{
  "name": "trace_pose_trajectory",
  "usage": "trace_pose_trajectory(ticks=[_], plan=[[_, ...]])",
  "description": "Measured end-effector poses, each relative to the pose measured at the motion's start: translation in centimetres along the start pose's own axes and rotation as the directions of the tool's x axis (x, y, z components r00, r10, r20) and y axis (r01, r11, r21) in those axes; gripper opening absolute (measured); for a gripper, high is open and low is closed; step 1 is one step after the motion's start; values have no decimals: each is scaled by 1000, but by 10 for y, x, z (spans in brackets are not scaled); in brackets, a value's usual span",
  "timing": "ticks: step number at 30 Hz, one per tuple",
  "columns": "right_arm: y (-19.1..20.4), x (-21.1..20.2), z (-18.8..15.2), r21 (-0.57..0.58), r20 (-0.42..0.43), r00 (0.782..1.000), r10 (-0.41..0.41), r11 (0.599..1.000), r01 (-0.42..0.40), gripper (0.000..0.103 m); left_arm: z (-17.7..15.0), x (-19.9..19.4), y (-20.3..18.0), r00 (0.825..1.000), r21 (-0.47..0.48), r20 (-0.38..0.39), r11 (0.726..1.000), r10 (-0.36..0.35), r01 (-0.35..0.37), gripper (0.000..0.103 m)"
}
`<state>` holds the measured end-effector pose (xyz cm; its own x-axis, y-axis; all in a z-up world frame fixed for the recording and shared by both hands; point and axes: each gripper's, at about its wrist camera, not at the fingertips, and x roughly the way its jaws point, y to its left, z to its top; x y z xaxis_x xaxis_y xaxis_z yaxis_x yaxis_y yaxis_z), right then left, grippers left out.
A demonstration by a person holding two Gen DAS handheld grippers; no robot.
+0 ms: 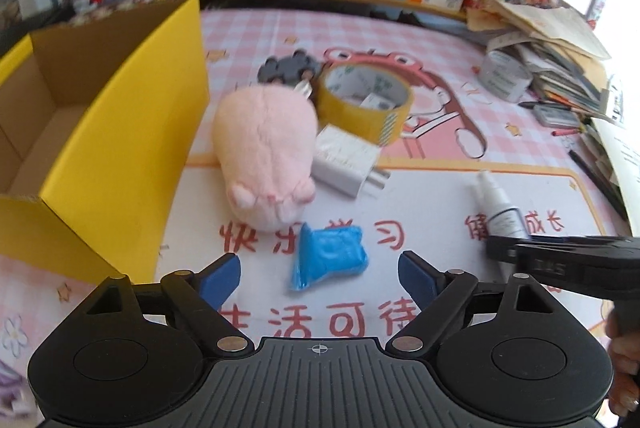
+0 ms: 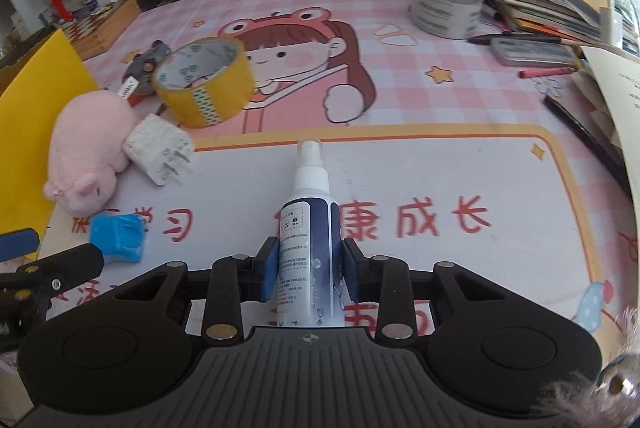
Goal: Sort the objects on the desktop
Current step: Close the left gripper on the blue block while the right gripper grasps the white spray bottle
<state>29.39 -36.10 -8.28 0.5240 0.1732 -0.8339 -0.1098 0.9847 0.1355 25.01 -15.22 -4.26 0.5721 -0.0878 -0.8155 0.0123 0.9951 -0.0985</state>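
Right wrist view: we see the right claw clenched on a spray bottle, its blue pads pressing both sides of the body. The bottle lies along the table, nozzle pointing away from us; it has a white pump top under a clear cap and a label that is white on the left and dark navy on the right, with small print.

In the left wrist view, the left claw stands released, its blue pads wide apart, with a crumpled blue packet lying on the table between and just beyond them, untouched. Beyond the packet lie a pink plush toy, a white plug adapter touching it, and a yellow tape roll. A yellow cardboard box stands open at the left.
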Motion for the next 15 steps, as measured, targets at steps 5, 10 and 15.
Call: trace_pose_trajectory(ticks=[5,10,15], plan=[[0,-1,-2,-32,-5,1000,-16,999,16,30,0,12,-7,999,34,8,999,31,-31,86],[2,0,-2,-58,-13,1000,-22,998,22,31,-1,27,-14,998,71,-20,996,58,-57,77],[6,1,-1,-92,-15,999,-36,995,35,32,-3,34,-13,997,79,-26,994,72,-69,69]])
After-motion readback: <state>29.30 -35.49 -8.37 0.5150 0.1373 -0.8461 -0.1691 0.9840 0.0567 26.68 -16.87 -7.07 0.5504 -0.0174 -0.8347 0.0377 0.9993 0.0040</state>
